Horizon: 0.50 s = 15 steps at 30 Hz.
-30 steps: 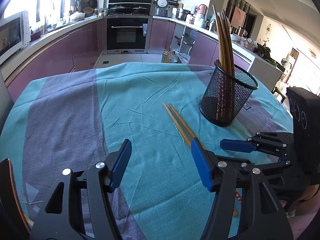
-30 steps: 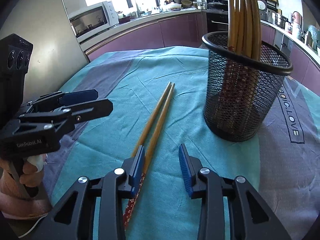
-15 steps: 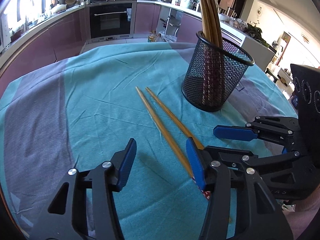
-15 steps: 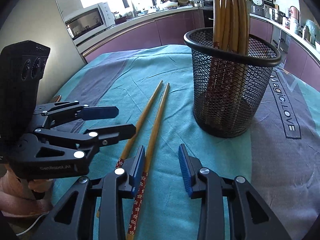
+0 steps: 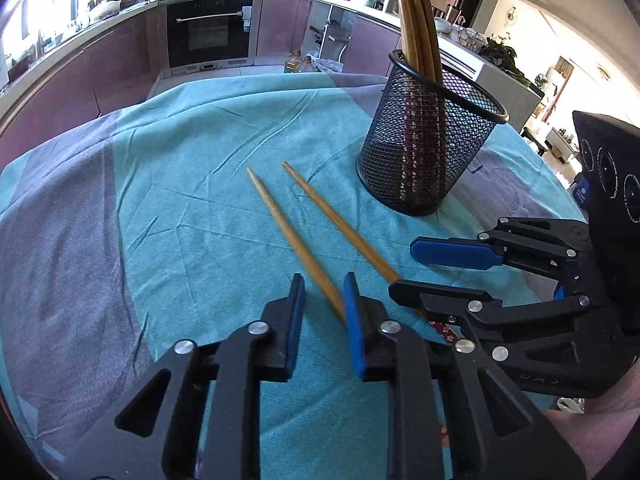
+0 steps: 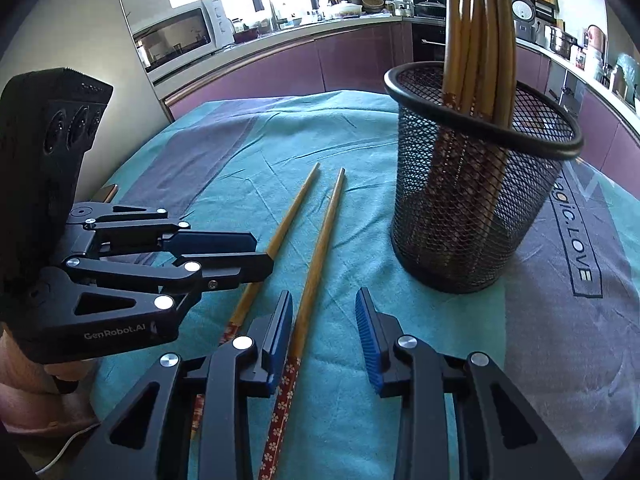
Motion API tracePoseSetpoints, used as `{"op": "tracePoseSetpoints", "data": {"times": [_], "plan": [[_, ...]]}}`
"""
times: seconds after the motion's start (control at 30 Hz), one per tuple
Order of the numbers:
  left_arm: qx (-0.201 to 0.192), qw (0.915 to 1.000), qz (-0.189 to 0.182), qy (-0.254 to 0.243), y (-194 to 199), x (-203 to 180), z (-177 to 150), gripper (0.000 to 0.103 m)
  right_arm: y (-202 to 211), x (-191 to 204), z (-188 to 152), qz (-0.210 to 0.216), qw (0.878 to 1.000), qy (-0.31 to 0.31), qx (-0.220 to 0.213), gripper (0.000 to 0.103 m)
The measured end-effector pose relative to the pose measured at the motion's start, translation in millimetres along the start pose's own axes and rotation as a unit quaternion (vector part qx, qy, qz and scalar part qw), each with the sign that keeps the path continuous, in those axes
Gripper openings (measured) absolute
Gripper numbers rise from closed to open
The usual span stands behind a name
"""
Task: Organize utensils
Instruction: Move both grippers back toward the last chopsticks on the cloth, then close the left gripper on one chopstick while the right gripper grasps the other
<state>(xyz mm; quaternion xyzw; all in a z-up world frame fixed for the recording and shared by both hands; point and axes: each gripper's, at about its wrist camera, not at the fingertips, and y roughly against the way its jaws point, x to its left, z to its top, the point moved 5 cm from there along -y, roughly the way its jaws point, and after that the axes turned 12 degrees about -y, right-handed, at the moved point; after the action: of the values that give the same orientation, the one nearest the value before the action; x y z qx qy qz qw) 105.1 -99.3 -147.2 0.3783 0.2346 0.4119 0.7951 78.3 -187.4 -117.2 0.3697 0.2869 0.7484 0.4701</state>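
Note:
Two wooden chopsticks lie side by side on the teal cloth, tips pointing away. The left chopstick [image 5: 288, 232] [image 6: 276, 240] runs between the jaws of my left gripper [image 5: 322, 294] [image 6: 256, 252], against its right pad; the jaws are narrowed with a gap left, so it stands open. The right chopstick [image 5: 340, 220] [image 6: 320, 240] passes under my right gripper [image 6: 324, 312] [image 5: 404, 268], which is open, with the stick beside its left pad. A black mesh holder [image 5: 424, 148] [image 6: 472, 208] with several chopsticks stands upright to the right.
The teal and grey tablecloth [image 5: 160, 200] covers the round table. Kitchen counters, an oven [image 5: 208, 32] and a microwave [image 6: 176, 44] stand beyond the table's far edge. Both grippers sit close together at the near edge.
My left gripper has moved right over the left chopstick and its jaws have narrowed around it. The right gripper has edged forward along the other chopstick.

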Motion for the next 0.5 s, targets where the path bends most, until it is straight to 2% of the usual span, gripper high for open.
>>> {"op": "tracePoseSetpoints", "data": {"times": [0.17,0.23,0.33,0.43,0.5], "plan": [[-0.001,0.9999,0.011,0.001,1.9,4.8,1.0,0.018,-6.6,2.5,6.1,-0.003,1.0,0.004,-0.002,0.026],[0.001,0.9998,0.017,0.005,1.5,8.3,1.8,0.022,-9.0,3.7,8.4,-0.006,1.0,0.006,-0.004,0.024],[0.004,0.9998,0.019,0.01,-1.4,11.4,3.8,0.022,-11.0,4.2,10.5,-0.012,1.0,0.008,-0.007,0.022],[0.006,0.9997,0.022,0.013,-6.6,11.7,6.5,0.024,-11.1,0.8,12.5,-0.009,1.0,-0.005,-0.009,0.015],[0.006,0.9995,0.03,0.012,-8.3,11.0,7.8,0.02,-11.1,-1.8,12.9,-0.005,1.0,-0.014,-0.009,0.009]]}}
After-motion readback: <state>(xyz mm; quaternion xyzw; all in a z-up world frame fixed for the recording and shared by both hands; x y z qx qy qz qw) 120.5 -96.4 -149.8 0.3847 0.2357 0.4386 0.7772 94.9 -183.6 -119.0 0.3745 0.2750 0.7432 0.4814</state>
